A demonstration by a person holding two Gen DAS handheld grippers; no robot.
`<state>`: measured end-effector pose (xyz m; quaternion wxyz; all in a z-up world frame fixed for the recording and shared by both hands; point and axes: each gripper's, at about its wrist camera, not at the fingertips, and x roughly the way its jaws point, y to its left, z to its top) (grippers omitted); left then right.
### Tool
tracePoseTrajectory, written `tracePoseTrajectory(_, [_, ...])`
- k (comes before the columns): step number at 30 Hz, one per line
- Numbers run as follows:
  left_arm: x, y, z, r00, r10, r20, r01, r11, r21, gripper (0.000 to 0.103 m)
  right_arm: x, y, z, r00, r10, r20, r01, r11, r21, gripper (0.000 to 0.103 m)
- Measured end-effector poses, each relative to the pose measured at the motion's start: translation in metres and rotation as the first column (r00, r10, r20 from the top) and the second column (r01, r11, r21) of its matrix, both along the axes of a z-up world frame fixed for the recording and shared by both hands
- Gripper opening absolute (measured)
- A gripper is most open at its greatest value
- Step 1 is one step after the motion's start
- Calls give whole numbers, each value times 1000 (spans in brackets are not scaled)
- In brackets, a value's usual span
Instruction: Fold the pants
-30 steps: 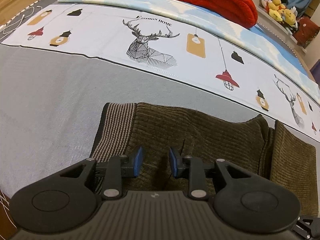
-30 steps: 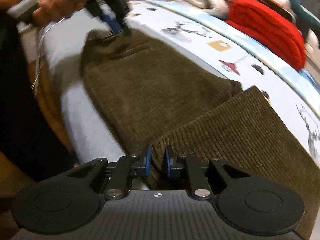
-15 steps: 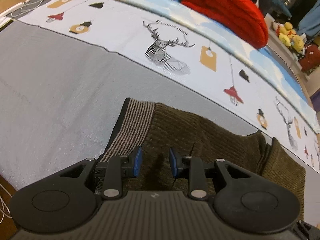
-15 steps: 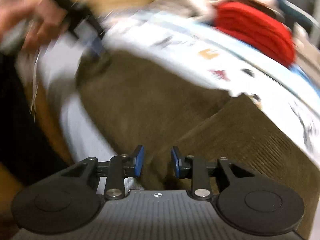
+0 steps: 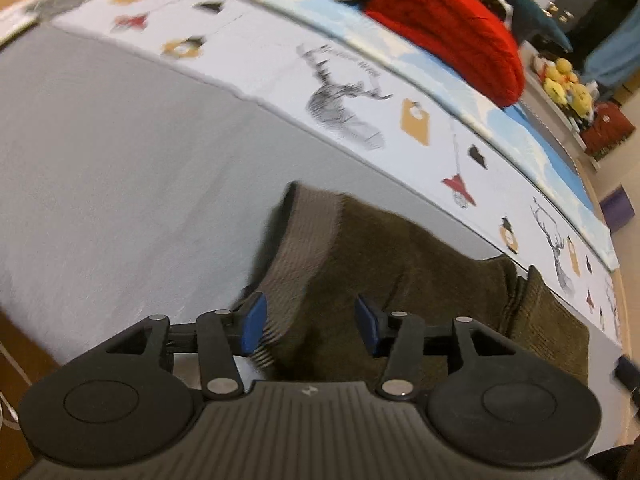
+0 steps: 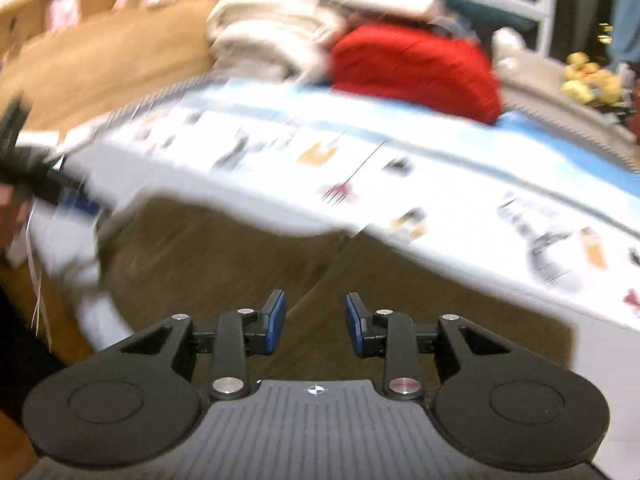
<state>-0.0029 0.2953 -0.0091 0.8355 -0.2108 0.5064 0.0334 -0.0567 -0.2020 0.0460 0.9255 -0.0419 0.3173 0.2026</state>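
The left gripper [image 5: 308, 322] is held low over the striped waistband [image 5: 308, 240] of the brown corduroy pants [image 5: 400, 280], jaws now spread wider than before. The right gripper [image 6: 315, 322], previously nearly closed, is also released. The pants lie folded along the bed's [image 5: 100, 168] near edge.

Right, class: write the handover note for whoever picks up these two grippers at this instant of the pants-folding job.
Left gripper: open, holding nothing, at the striped brown waistband.
Right gripper: open, holding nothing, over the fold line; that view is motion-blurred.
Pants: the olive-brown corduroy pants lie on the grey bedsheet, beside the white deer-print cover. A red knitted blanket sits behind.
Done: one fold seems made; a layer overlaps at the right.
Left: probably regrasp and fold again, then tidy.
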Motion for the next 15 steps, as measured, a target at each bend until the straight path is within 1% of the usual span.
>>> tracePoseTrajectory(3, [-8,22,-10,997,57,-56,-60,997,-45,59,18,-36,7,996,-93,13,92,996,14,36])
tracePoseTrajectory(4, [-9,28,-13,995,73,-72,-78,995,-60,60,23,-46,4,991,-131,10,131,991,29,36])
tracePoseTrajectory(5, [-10,33,-16,991,93,-96,-100,992,-77,63,25,-56,-3,985,-173,6,172,984,45,36])
tracePoseTrajectory(6, [-11,36,-19,987,110,-117,-121,988,-92,67,28,-63,-11,976,-218,-6,218,974,57,35])
tracePoseTrajectory(8, [-11,38,-24,983,125,-138,-142,982,-124,70,39,-72,-25,952,-296,-78,302,950,83,36])
tracePoseTrajectory(9, [-10,37,-27,981,129,-148,-150,978,-142,73,41,-77,-27,945,-314,-97,325,937,131,35])
tracePoseTrajectory(10, [-9,37,-30,979,133,-158,-157,976,-152,75,43,-80,-30,940,-318,-123,335,929,156,35])
tracePoseTrajectory(11, [-7,35,-34,975,138,-174,-166,973,-159,78,44,-78,-34,938,-318,-140,338,929,150,35])
tracePoseTrajectory(13, [-2,32,-42,968,148,-205,-183,969,-164,78,46,-77,-37,934,-330,-136,346,930,121,35])
tracePoseTrajectory(15, [4,27,-51,959,153,-238,-196,966,-167,78,45,-81,-36,932,-336,-136,353,926,136,35])
